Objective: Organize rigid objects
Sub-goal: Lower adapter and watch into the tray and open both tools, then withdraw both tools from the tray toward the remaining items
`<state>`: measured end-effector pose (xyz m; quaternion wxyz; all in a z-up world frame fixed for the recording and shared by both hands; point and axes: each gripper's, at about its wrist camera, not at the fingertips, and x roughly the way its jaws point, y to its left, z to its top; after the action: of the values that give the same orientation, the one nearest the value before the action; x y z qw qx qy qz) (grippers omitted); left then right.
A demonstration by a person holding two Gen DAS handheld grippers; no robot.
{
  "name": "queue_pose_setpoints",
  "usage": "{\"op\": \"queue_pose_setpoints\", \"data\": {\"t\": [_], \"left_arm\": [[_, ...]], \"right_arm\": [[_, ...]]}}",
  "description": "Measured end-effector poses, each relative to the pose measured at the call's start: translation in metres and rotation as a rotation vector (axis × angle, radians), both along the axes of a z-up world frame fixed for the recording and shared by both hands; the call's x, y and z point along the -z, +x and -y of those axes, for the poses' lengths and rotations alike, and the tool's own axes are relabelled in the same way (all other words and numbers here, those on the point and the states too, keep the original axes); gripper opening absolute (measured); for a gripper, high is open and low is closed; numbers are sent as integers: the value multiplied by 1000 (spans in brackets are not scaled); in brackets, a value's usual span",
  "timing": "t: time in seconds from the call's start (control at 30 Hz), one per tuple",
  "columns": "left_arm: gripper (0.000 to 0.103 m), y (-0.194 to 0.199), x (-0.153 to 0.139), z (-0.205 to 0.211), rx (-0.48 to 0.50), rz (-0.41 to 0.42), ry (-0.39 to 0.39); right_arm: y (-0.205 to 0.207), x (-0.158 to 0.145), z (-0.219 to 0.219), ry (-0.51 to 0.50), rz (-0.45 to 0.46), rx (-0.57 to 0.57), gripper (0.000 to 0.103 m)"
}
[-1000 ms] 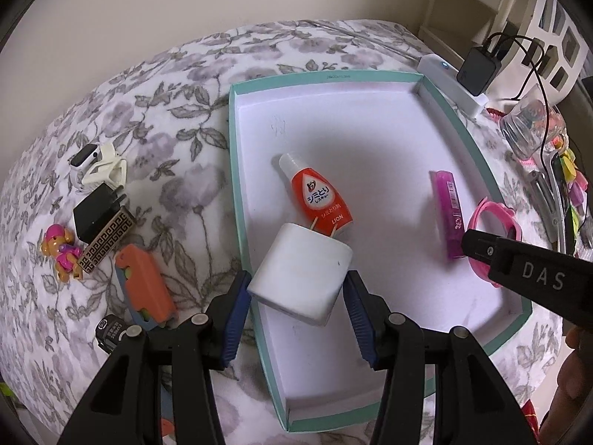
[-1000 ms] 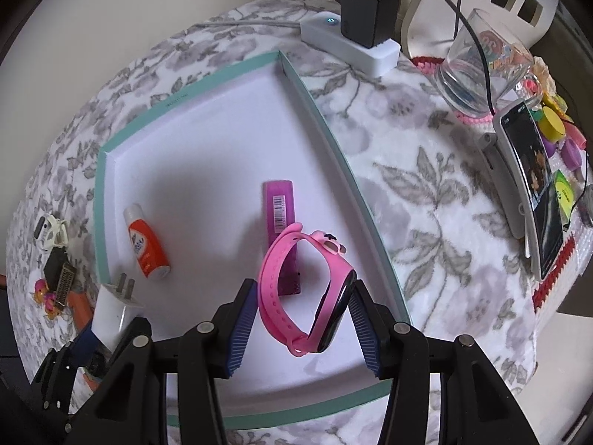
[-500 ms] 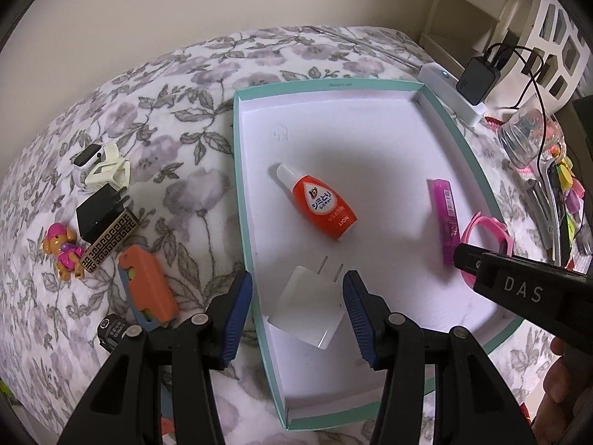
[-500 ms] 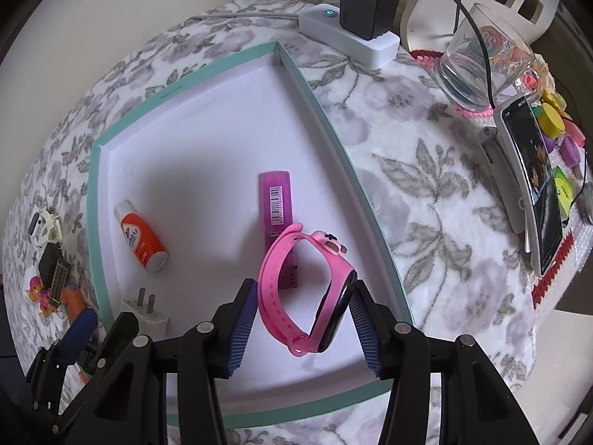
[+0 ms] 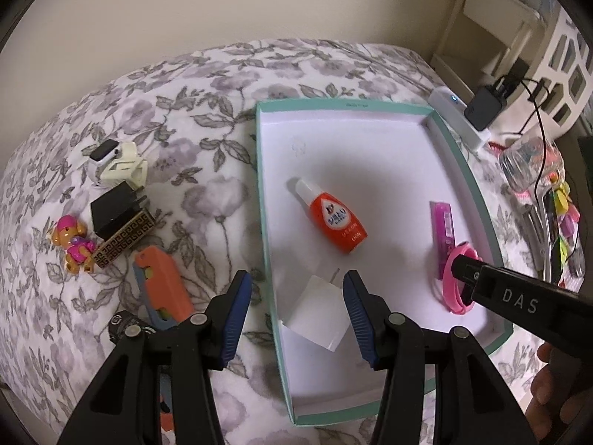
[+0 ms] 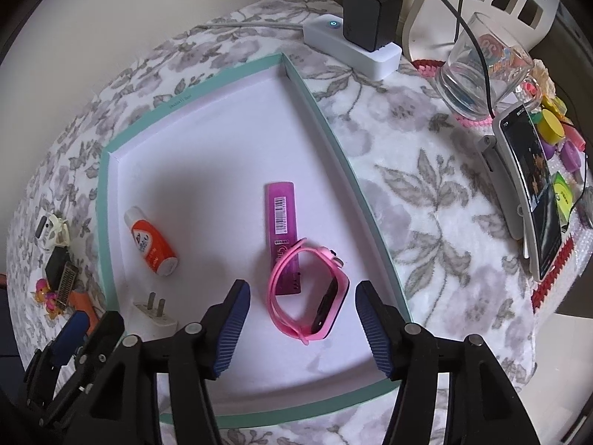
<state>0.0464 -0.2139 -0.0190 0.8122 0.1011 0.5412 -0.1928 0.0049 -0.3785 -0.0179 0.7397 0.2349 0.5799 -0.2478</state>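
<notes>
- Inside the teal tray point(image 6: 335, 141), near its 5 o'clock corner, the pink watch point(image 6: 309, 293) now lies free on the tray floor: the jaws of the right gripper point(image 6: 302, 319) have just been opening and stand clear on both sides of it.
- At 7 o'clock in the tray, the white charger point(image 5: 320, 311) rests below the left gripper point(image 5: 296, 309), whose jaws are released too.
- Both placements look finished; more objects wait on the bed point(image 5: 207, 193).
- Only the left view shows these clearly: the orange case point(image 5: 163, 282), the toy figure point(image 5: 72, 243), the black adapter point(image 5: 111, 209).
- Only the right view shows the phone point(image 6: 533, 185) and the glass point(image 6: 481, 70) clearly.
</notes>
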Motion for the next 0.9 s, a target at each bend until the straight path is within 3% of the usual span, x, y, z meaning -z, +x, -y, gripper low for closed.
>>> {"op": "queue_pose_setpoints", "data": {"t": [0.4, 0.5, 0.63, 0.67, 0.83, 0.9], "left_arm": [[54, 13, -1, -21, -107, -16, -20], [70, 16, -1, -28, -145, -14, -21], [76, 21, 1, -36, -172, -27, -33], [85, 21, 1, -38, -181, -29, -39], [90, 24, 0, -44, -214, -6, -44], [97, 25, -1, -47, -227, 7, -38]], "right_arm": [[-1, -11, -3, -34, 73, -15, 86], [0, -12, -4, -43, 86, -17, 90], [0, -13, -4, -37, 103, -12, 97], [0, -14, -3, -37, 107, -9, 97], [0, -17, -5, -42, 130, -17, 103], [2, -18, -6, -46, 139, -24, 103]]}}
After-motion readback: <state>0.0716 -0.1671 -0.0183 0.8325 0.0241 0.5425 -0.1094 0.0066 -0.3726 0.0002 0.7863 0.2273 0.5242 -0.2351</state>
